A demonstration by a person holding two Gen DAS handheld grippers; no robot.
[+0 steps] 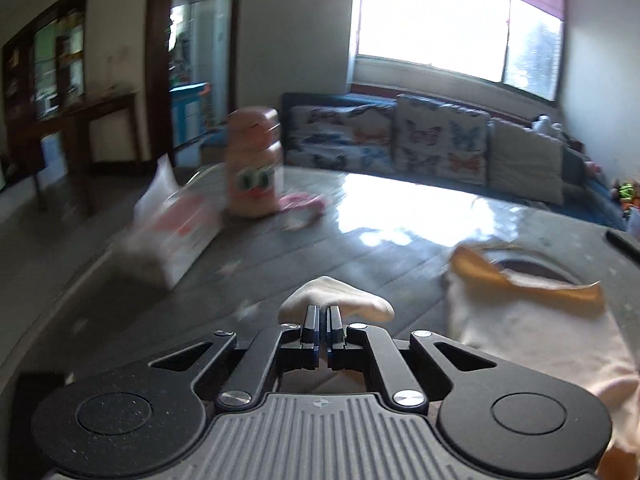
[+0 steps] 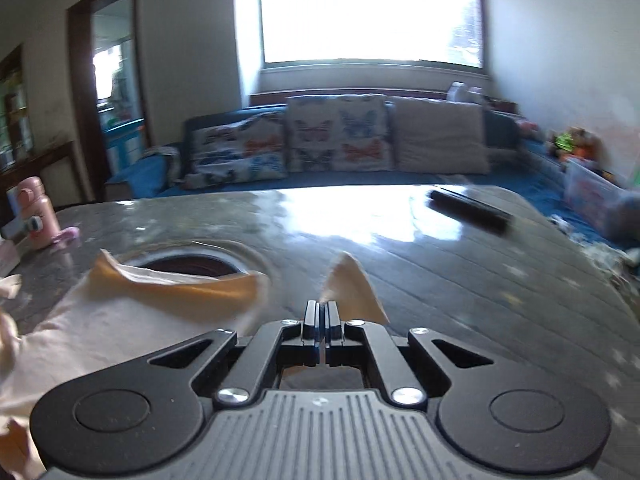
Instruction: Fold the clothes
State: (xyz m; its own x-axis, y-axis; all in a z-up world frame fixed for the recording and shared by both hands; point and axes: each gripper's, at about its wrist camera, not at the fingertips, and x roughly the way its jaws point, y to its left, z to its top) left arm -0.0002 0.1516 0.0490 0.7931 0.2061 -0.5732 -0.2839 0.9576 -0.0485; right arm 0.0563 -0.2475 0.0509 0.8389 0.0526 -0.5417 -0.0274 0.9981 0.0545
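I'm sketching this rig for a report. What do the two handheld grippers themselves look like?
Both look alike. The left gripper and right gripper have matte black linkage arms with triangular cut-outs and silver round screw heads, two black round housings at the sides, and a grey ribbed plate in the middle bearing a small crosshair mark. The jaws are narrow black bars. No cables, sleeves or hands show.

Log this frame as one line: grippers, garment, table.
left gripper: shut on cream garment | right gripper: shut on cream garment, other corner | orange collar facing away | grey table: pink bottle beyond
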